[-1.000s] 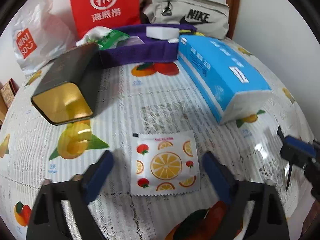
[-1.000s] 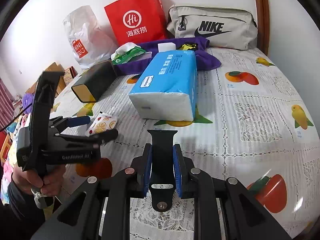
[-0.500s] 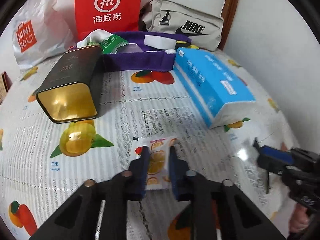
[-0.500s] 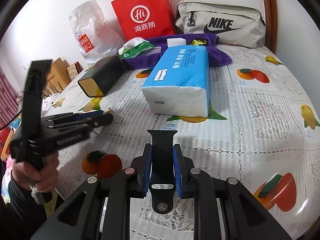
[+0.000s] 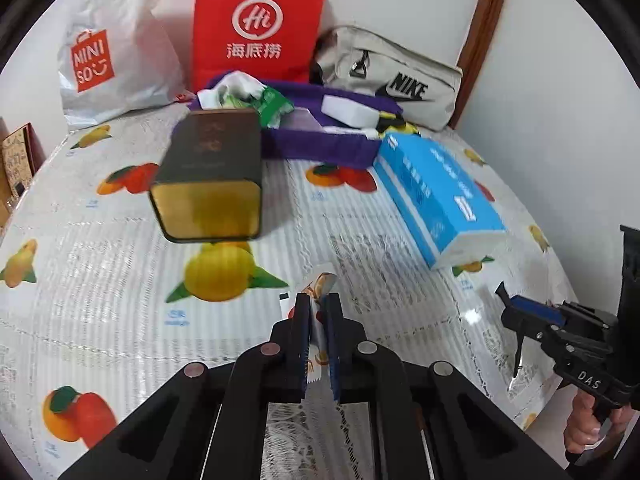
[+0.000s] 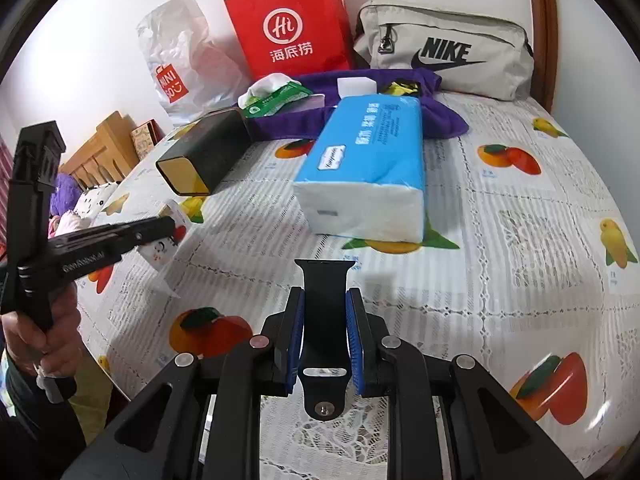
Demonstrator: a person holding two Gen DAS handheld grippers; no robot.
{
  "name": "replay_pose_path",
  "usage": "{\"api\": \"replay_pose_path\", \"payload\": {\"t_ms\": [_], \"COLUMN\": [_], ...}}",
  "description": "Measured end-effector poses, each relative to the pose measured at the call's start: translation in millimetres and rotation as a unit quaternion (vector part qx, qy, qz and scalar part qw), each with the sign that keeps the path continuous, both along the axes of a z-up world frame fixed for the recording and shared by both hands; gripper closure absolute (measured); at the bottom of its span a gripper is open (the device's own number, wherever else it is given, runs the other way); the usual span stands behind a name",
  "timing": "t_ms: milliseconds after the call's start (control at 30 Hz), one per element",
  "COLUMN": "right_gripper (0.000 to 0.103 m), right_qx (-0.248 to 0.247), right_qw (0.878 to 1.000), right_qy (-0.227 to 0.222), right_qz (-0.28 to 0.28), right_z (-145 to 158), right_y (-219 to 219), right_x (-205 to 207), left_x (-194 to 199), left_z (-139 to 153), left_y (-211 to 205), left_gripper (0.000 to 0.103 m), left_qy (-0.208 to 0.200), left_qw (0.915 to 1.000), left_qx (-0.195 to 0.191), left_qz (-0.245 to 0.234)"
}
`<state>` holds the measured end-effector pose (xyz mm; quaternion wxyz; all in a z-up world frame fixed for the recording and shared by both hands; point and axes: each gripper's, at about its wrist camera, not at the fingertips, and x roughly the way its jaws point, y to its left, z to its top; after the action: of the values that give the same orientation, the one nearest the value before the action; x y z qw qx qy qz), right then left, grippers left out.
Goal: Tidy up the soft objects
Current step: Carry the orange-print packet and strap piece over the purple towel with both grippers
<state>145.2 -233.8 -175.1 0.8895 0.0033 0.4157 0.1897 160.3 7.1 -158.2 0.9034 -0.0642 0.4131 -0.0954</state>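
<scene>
The left gripper is pinching the sachet edge-on, pads clamped tight on it, the packet sticking up ahead of the fingertips and hanging clear of the tablecloth. Straight ahead and well apart, the purple tray is waiting beyond the tin. The right gripper is gripping a black strap, farther from that tray, behind the tissue pack.
</scene>
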Motion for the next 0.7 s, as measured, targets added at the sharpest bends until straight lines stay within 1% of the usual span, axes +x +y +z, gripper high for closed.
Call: {"api": "replay_pose_path", "payload": {"t_ms": [233,433,700], "right_gripper": [0.083,0.082,0.082], "right_qx": [-0.007,-0.012,-0.010], "right_qw": [1.000,1.000,0.999], "right_qy": [-0.002,-0.011,-0.032], "right_qz": [0.007,0.012,0.017], "right_z": [12.1,28.3,53.7], "right_y": [7.8,13.6,16.1], "right_x": [5.5,7.4,15.6], "left_x": [-0.9,3.7,10.2], "left_z": [15.2,23.8,42.5], "left_y": [22.2,37.7,43.5], "left_gripper": [0.095,0.095,0.095], "left_qy": [-0.014,-0.013,-0.029], "left_qw": [0.9996,0.9991,0.9986], "left_qx": [-0.003,-0.011,-0.004], "left_qz": [0.023,0.038,0.044]}}
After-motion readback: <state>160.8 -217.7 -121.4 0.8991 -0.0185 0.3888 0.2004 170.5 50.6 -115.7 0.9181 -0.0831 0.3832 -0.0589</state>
